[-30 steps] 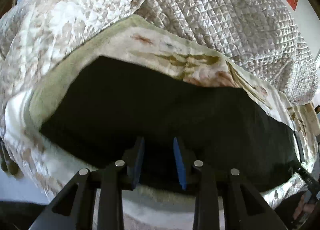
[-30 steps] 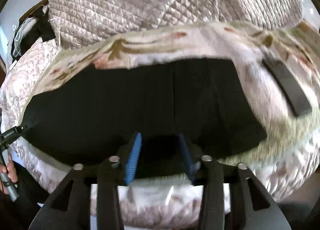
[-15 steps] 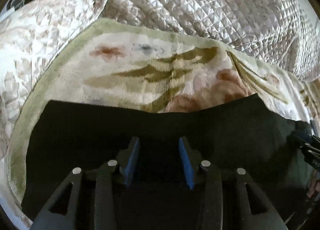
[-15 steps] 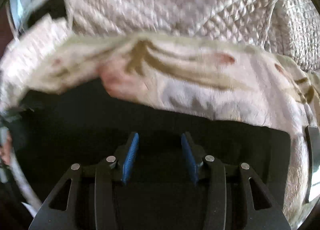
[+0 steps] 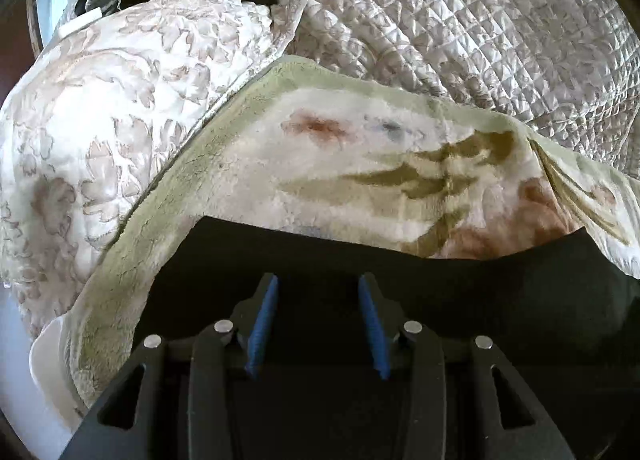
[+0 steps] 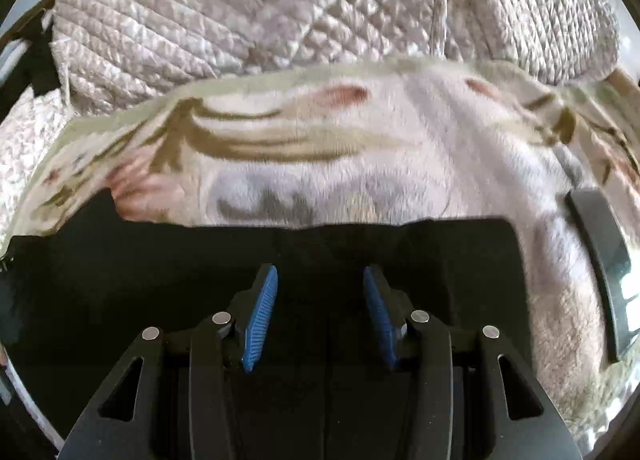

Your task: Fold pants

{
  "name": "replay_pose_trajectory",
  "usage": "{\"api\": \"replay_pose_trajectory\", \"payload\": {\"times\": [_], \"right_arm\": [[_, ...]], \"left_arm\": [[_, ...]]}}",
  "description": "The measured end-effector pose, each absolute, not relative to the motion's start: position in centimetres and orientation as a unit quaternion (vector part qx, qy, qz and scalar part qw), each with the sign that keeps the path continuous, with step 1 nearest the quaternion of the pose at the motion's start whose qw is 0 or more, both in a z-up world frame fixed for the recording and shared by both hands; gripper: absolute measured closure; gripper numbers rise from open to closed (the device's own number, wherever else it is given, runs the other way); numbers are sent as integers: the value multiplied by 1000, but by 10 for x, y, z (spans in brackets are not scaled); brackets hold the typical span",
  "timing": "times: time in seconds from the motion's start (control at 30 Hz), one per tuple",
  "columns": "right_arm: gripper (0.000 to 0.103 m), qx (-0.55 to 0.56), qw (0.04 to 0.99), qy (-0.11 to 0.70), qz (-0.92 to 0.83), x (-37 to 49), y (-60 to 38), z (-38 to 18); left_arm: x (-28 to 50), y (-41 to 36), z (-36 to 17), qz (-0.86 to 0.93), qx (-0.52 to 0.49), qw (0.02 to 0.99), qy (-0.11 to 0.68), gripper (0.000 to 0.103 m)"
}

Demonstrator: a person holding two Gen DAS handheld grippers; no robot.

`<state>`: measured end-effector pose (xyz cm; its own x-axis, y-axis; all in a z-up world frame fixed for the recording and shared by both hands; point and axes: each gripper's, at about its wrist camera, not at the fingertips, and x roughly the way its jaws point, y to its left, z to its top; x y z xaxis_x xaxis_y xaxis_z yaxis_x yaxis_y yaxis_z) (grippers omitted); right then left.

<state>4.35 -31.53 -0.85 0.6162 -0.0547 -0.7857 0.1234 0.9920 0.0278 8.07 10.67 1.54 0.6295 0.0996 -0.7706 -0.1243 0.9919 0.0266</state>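
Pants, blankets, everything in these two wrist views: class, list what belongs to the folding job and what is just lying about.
Job:
pants
left gripper
right gripper

Lying about:
floral blanket
quilt
patterned cover
dark flat object

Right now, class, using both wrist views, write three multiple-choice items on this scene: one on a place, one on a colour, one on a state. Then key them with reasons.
1. The black pants lie on:
A. a floral fleece blanket
B. a bare wooden floor
C. a glass table

2. The pads of the tongs are:
A. red
B. blue
C. yellow

3. The right tongs are:
A. shut on the blanket
B. clamped on a phone
C. open, gripping nothing

Key:
1. A, the floral fleece blanket borders the dark cloth.
2. B, both ribbed pads show blue.
3. C, a clear gap separates the pads above the pants.
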Motion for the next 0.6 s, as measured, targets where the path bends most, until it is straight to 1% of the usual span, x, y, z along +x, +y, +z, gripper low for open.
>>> {"api": "replay_pose_trajectory", "payload": {"times": [0.07,0.33,0.47,0.5,0.57,0.6], "right_arm": [[54,27,902,429,-47,41,-310,-6],[54,20,924,382,-15,16,-296,13],[54,20,926,376,1,3,-290,15],[54,21,926,377,5,0,-288,14],[54,25,925,379,16,-7,-285,11],[54,30,923,383,27,-11,-283,8]], "left_arm": [[78,106,17,63,-11,904,422,57],[58,114,27,64,-22,911,407,57],[45,125,36,82,-23,917,390,57],[42,131,38,87,-27,918,385,56],[36,145,43,98,-42,920,378,48],[34,152,44,100,-51,919,377,46]]}}
